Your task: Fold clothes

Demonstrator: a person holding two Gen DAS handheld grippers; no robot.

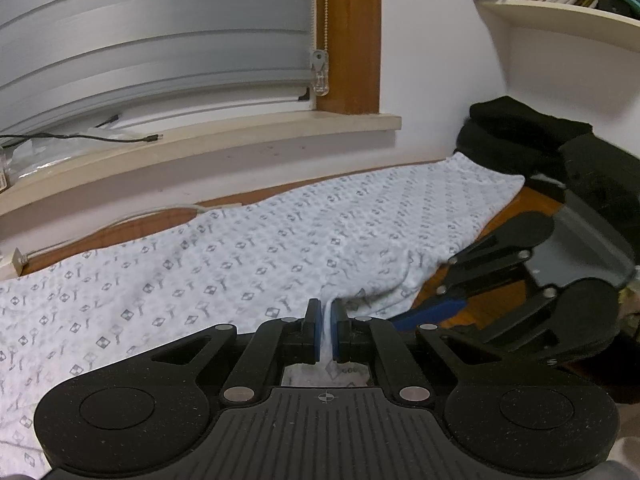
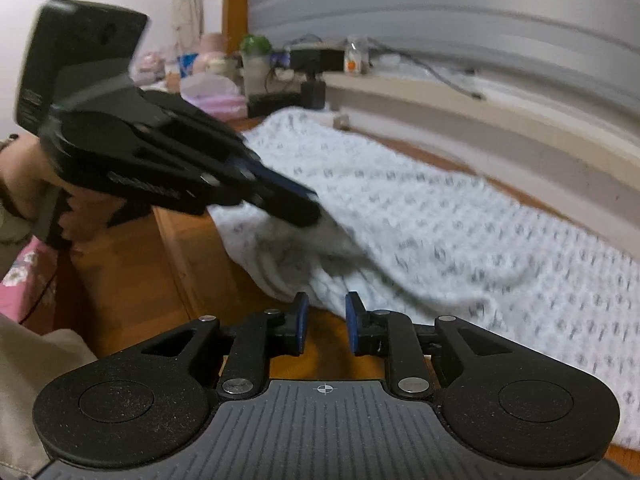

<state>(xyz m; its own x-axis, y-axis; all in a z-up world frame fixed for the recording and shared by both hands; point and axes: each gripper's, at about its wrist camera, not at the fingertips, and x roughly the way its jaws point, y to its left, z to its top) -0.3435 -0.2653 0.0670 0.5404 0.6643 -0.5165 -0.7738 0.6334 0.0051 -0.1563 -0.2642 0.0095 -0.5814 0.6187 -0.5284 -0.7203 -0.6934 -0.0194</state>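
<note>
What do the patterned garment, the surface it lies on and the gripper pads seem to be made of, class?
Patterned garment: soft cotton-like fabric, matt; it drapes, wrinkles and looks waffle-textured. Surface under it: probably wood or wood veneer, smooth orange-brown with slight sheen. Pads of the right gripper: blue, likely rubber or soft plastic, matt; material uncertain.

Grey roller blind (image 1: 152, 40) over window, bead chain (image 1: 326, 4) along wooden frame (image 1: 352, 36). Black cable (image 1: 80, 138) on pale sill (image 1: 240, 136). Bookshelf (image 1: 560, 16) upper right, books leaning. Dark bundle (image 1: 520, 136) in corner. Wooden bench (image 2: 132, 280); far clutter includes green-topped plant pot (image 2: 255, 60) and pink folded cloth (image 2: 216, 98).
</note>
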